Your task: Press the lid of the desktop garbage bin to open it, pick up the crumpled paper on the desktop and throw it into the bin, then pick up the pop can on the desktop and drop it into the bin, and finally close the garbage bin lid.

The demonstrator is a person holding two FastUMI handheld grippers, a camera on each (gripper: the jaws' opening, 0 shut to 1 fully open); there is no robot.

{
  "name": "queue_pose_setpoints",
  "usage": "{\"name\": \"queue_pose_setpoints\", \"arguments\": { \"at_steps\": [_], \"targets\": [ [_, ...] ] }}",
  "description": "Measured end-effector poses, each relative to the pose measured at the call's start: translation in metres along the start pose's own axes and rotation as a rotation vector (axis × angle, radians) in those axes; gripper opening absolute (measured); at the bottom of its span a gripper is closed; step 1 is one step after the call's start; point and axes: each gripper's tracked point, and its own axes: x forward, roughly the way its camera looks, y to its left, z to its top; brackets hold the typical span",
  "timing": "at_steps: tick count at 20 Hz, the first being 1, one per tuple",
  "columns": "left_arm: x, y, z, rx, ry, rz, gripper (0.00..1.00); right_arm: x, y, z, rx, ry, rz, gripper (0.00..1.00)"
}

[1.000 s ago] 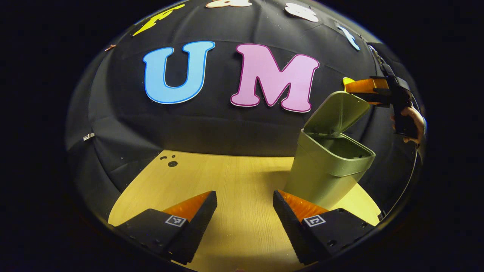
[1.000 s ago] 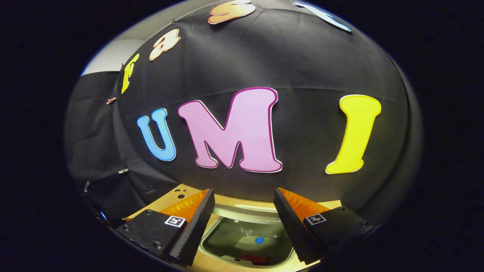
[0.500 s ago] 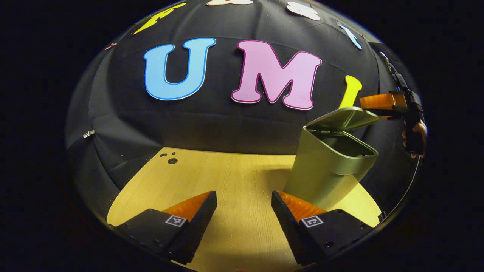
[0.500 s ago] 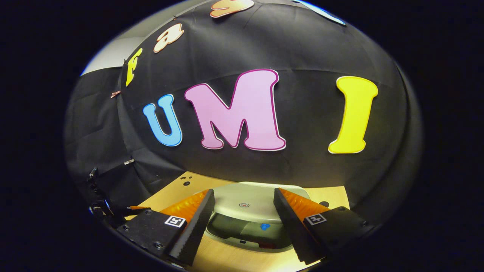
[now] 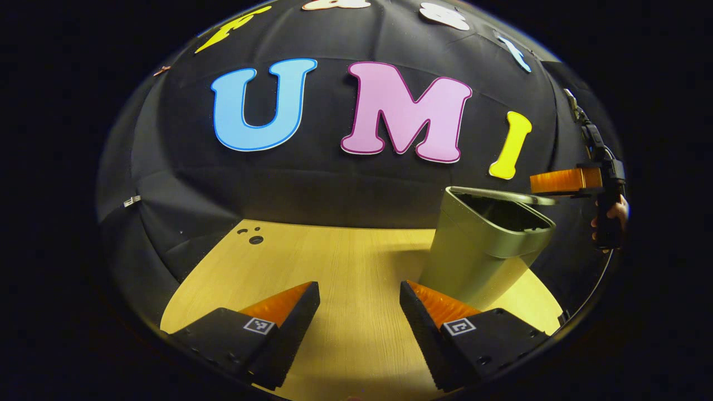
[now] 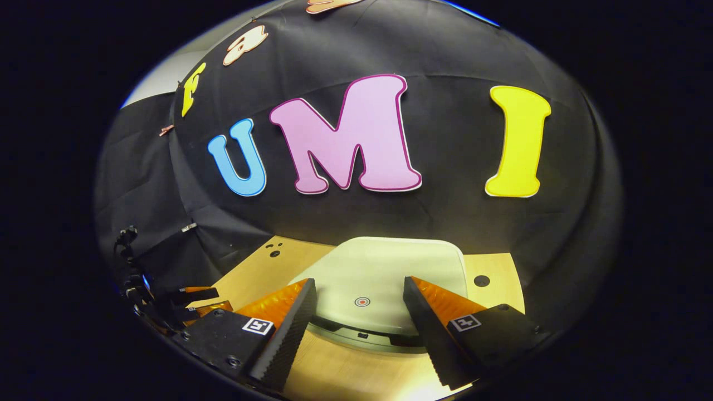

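Bin (image 5: 479,256) stands on the right part of the wooden desktop (image 5: 334,262), close to the black cloth wall, in the left gripper view. Its lid (image 6: 390,267) is almost down: a thin dark gap shows along the near edge in the right gripper view, and the left gripper view still shows the dark inside under the lid's raised near side. A small red ring mark (image 6: 362,302) sits on the lid top. The right gripper (image 6: 359,328) hangs just over the lid's near edge, its fingers spread wide with nothing between them; the lid and the ring mark lie in the gap. In the left gripper view this gripper (image 5: 562,182) shows above the bin's right rim, held by a hand (image 5: 613,214). The left gripper (image 5: 359,323) is wide apart too and holds nothing, low over bare desktop, with the bin just beyond its right finger
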Motion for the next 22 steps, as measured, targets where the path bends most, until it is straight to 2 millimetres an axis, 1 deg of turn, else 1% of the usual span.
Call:
{"name": "queue_pose_setpoints", "arguments": {
  "at_steps": [6,8,10,12,13,14,17,20,21,22],
  "targets": [
    [-0.007,0.001,0.000,0.007,-0.004,-0.001,0.94,0.003,-0.001,-0.023,-0.014,0.042,-0.008,0.99],
    [-0.009,0.001,0.000,0.007,-0.003,-0.002,0.94,0.003,0.000,-0.026,-0.040,0.047,-0.017,0.99],
    [-0.012,0.000,0.003,0.005,-0.007,-0.007,0.94,0.003,-0.002,-0.037,-0.079,0.079,-0.032,0.99],
    [-0.015,-0.002,0.007,0.009,-0.017,-0.011,0.94,0.006,-0.003,-0.037,-0.136,0.074,-0.045,0.99],
    [-0.016,-0.003,0.010,0.011,-0.021,-0.016,0.94,0.004,-0.002,-0.039,-0.152,0.077,-0.048,0.99],
    [-0.018,-0.005,0.012,0.013,-0.025,-0.020,0.94,0.005,-0.002,-0.038,-0.145,0.063,-0.050,0.99],
    [-0.023,-0.010,0.018,0.021,-0.042,-0.034,0.94,0.005,-0.003,-0.041,-0.104,0.042,-0.050,1.00],
    [-0.031,-0.015,0.025,0.029,-0.066,-0.047,0.94,0.007,-0.001,-0.046,-0.157,0.027,-0.050,1.00],
    [-0.034,-0.016,0.028,0.031,-0.074,-0.050,0.94,0.009,0.000,-0.044,-0.136,0.021,-0.040,1.00],
    [-0.037,-0.017,0.030,0.033,-0.083,-0.054,0.94,0.010,0.002,-0.037,-0.111,0.009,-0.028,1.00]
  ]
}}
